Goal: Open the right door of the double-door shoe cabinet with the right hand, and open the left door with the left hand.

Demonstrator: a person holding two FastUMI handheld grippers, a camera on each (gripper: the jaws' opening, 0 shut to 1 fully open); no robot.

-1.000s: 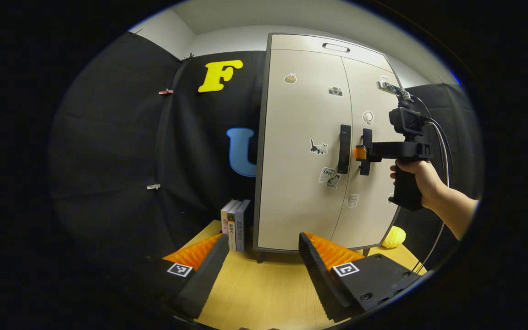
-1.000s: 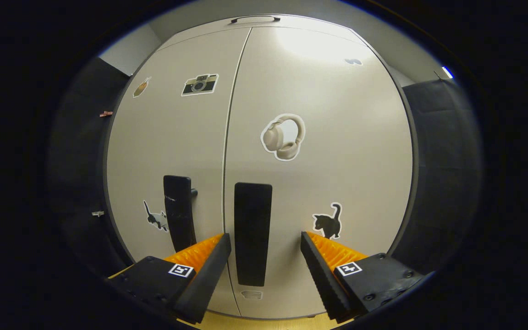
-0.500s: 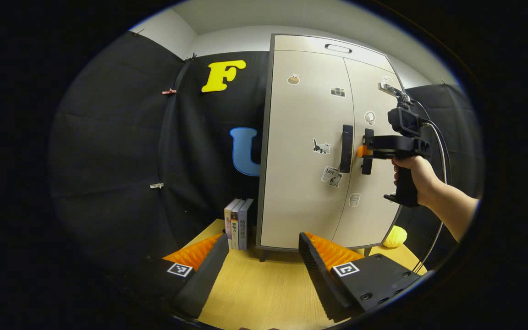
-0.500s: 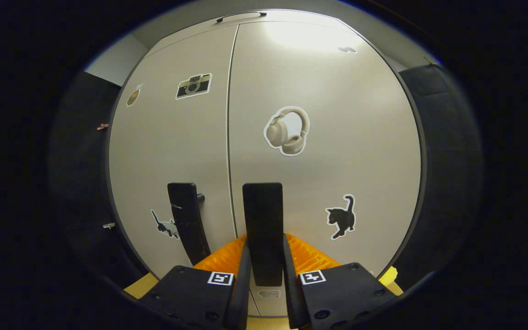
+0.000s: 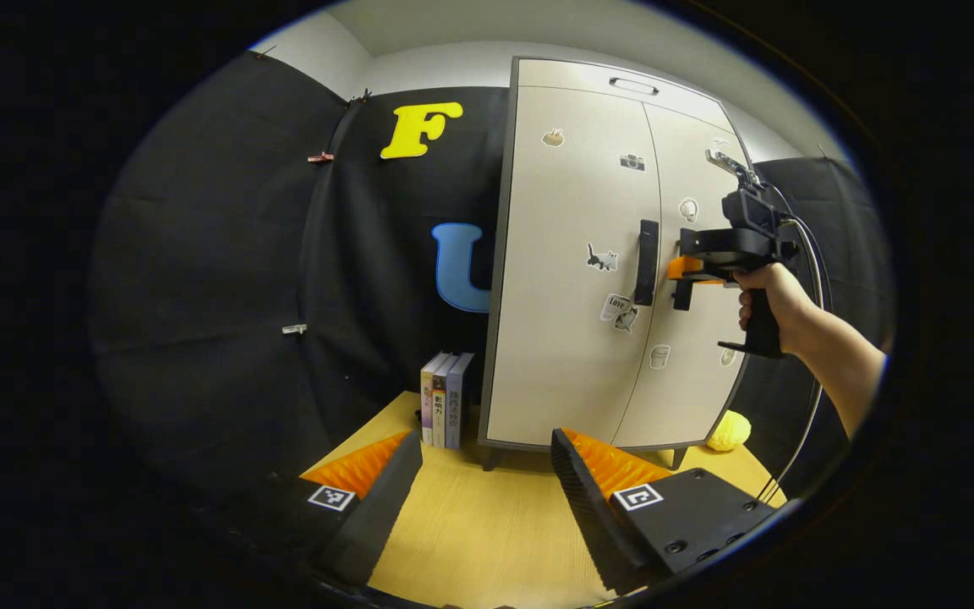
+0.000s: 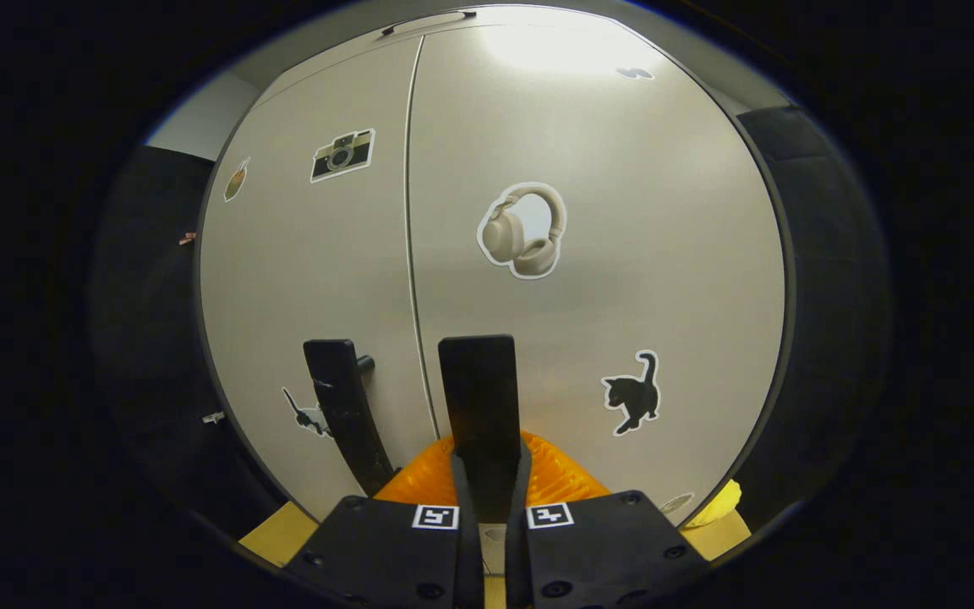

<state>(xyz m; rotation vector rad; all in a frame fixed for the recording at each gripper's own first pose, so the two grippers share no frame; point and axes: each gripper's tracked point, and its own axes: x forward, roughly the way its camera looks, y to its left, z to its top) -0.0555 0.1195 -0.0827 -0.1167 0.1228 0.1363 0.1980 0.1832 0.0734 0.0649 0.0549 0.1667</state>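
Shoe cabinet (image 5: 588, 279) stands upright at the back of the wooden table (image 5: 487, 541), with both doors seemingly shut; the seam between them looks narrow and even in the right gripper view. The right gripper (image 6: 487, 474) has its two fingers pinched on the right door handle (image 6: 478, 397), the dark vertical bar just right of the cabinet's centre seam. In the left gripper view a hand (image 5: 770, 292) holds that gripper level against the cabinet front. The left door handle (image 5: 647, 262) sits just left of the seam, untouched. The left gripper (image 5: 487, 491) hangs well in front of the cabinet, low over the table, fingers spread and empty. Books (image 5: 446, 397) lean at the cabinet's left foot; a yellow object (image 5: 728, 433) lies at its right foot. By my judgement the grasp is made, but neither door is pulled yet; both openings remain.
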